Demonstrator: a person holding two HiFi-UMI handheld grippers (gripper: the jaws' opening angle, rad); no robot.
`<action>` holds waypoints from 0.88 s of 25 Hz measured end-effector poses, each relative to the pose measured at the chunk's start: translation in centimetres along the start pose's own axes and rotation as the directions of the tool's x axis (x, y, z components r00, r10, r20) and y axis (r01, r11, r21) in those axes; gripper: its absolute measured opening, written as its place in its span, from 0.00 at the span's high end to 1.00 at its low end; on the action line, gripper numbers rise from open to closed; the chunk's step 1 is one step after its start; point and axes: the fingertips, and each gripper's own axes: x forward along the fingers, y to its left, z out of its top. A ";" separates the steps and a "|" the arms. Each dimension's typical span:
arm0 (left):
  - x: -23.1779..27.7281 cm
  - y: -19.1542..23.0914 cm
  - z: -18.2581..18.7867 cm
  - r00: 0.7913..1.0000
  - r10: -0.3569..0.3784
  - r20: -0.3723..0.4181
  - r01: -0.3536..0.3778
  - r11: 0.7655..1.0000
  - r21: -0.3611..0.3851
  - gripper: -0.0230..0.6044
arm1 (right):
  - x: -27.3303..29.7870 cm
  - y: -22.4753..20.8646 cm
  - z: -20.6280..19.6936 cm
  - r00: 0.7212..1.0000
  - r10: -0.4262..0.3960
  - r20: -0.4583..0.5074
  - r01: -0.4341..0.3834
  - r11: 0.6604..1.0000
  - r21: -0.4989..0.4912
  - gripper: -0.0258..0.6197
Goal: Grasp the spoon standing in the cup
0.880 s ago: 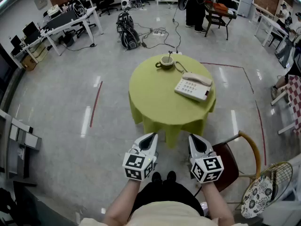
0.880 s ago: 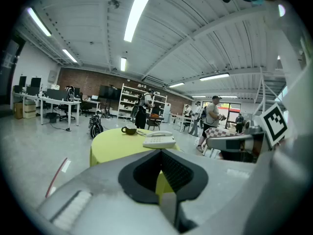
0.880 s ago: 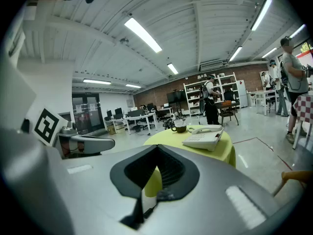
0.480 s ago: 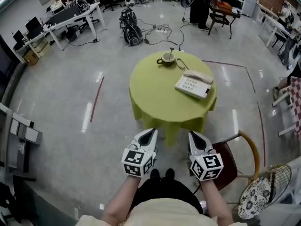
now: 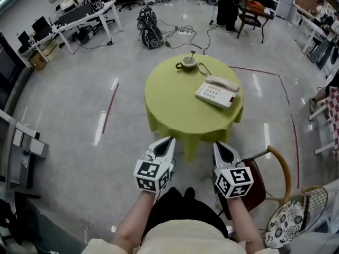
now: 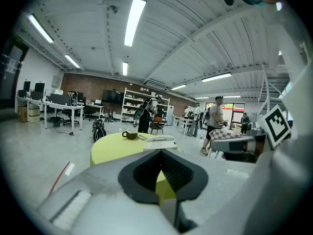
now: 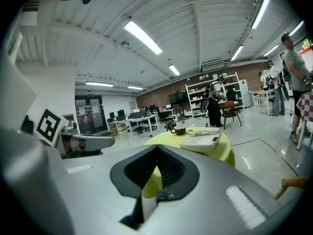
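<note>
This looks like the approach: the spoon (image 5: 192, 54) stands in the cup (image 5: 188, 63) at the worktop's (image 5: 175, 107) far edge, well apart from the left gripper (image 5: 169, 140) and right gripper (image 5: 218, 145), both with fingers together on nothing, so next one should reach across and open.

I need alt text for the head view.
A person holds the left claw and right claw, both shut and empty, short of a round green table. At its far edge a spoon stands in a cup; a phone lies nearer, to the right.
</note>
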 end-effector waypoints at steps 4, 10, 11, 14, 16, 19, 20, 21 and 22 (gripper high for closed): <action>0.4 -0.3 0.3 1.000 0.004 0.005 -0.004 1.000 0.004 0.96 | -0.3 -0.4 0.4 1.000 0.003 0.003 -0.003 1.000 -0.006 0.96; 1.7 0.0 0.9 1.000 0.006 0.010 -0.006 1.000 0.009 0.94 | 0.3 -0.9 0.6 1.000 0.008 0.009 -0.008 1.000 -0.007 0.96; 2.0 0.1 1.1 1.000 0.006 0.011 -0.006 1.000 0.009 0.94 | 0.6 -1.0 0.7 1.000 0.008 0.007 -0.008 1.000 -0.007 0.96; 3.0 0.7 1.4 1.000 0.006 0.009 -0.006 1.000 0.008 0.91 | 1.7 -1.2 0.9 1.000 0.012 0.002 -0.012 1.000 -0.008 0.96; 3.7 1.2 1.5 1.000 0.005 0.006 -0.005 1.000 0.003 0.90 | 2.4 -1.3 1.1 1.000 0.016 -0.002 -0.016 1.000 -0.008 0.96; 5.2 2.3 1.5 1.000 0.004 -0.001 -0.004 1.000 -0.005 0.87 | 4.1 -1.7 1.3 1.000 0.016 -0.012 -0.016 1.000 -0.007 0.96; 5.8 2.7 1.6 1.000 0.003 -0.004 -0.003 1.000 -0.007 0.87 | 4.8 -1.9 1.3 1.000 0.016 -0.015 -0.016 1.000 -0.007 0.96; 6.4 3.2 1.6 1.000 0.004 -0.006 -0.004 1.000 -0.008 0.86 | 5.5 -2.1 1.4 1.000 0.015 -0.018 -0.015 1.000 -0.006 0.96; 6.9 3.8 1.7 1.000 0.005 -0.009 -0.005 1.000 -0.011 0.86 | 6.1 -2.3 1.4 1.000 0.014 -0.020 -0.014 1.000 -0.005 0.96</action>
